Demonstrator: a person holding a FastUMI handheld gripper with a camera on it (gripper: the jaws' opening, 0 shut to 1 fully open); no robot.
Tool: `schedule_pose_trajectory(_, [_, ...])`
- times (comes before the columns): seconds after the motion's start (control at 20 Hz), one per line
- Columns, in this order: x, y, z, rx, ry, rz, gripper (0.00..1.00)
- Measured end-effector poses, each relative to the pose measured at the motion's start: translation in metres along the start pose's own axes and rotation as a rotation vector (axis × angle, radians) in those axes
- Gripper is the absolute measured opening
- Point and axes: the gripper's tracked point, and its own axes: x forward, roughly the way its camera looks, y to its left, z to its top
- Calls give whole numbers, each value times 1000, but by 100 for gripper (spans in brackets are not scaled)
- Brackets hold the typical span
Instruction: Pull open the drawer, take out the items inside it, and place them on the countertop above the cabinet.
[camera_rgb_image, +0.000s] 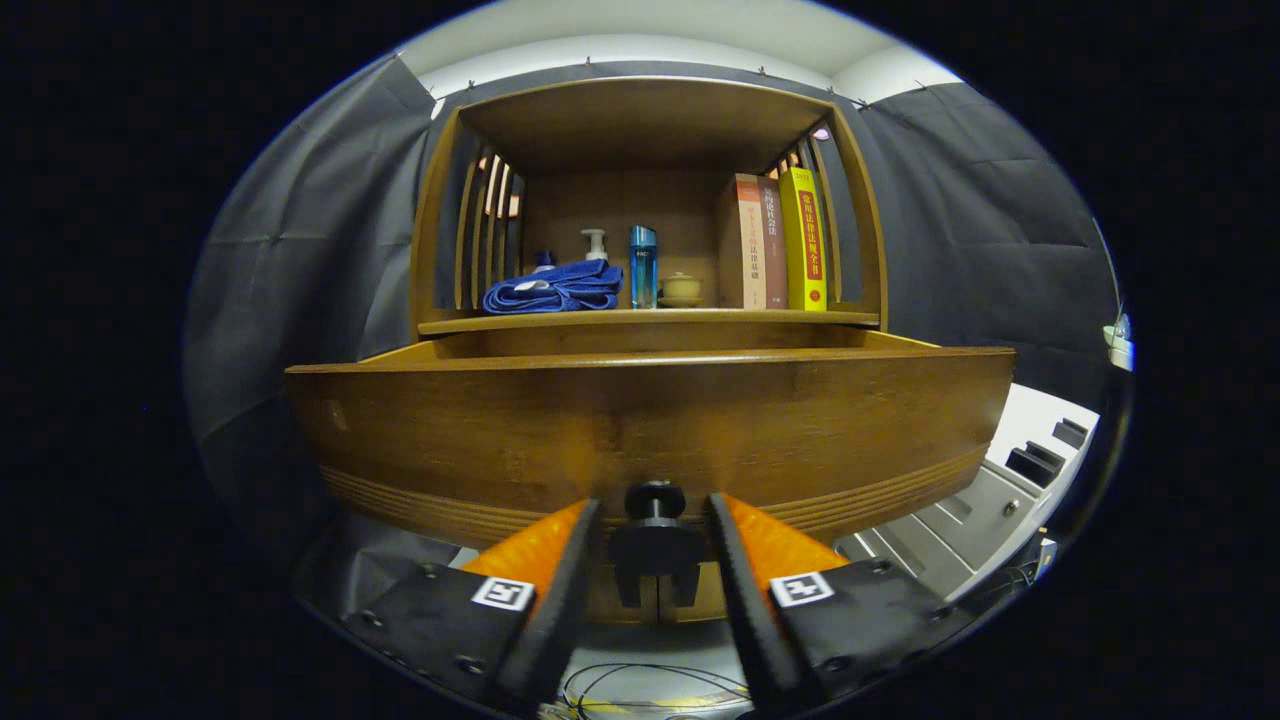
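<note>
Two fingers of the hand-held gripper (655, 520) flank the knob (655, 498) — parted, not clamping; close first, then pull the drawer (650, 430) straight.

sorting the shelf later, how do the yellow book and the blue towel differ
The yellow book stands upright at the end of the row of books by the slatted side wall; the blue towel lies folded in a low heap on the shelf's other side. The book is rigid and tall; the towel is soft and rumpled. Both sit on the countertop above the pulled-out drawer, whose knob sits between the claw fingers, not pressed.
</note>
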Motion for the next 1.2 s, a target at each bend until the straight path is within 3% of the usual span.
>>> schedule_pose_trajectory(0.15, [-4, 3, 3, 4, -3, 9, 99])
schedule_pose_trajectory(0.35, [-23, 10, 51, 12, -100, 25, 99])
schedule_pose_trajectory(0.55, [-40, -2, 141, -36, -274, 19, 99])
schedule_pose_trajectory(0.8, [-32, -21, 241, -37, -334, 31, 99])
schedule_pose_trajectory(1.05, [43, -25, 289, -95, -266, 24, 99])
schedule_pose_trajectory(1.2, [96, -19, 246, -129, -66, 41, 99])
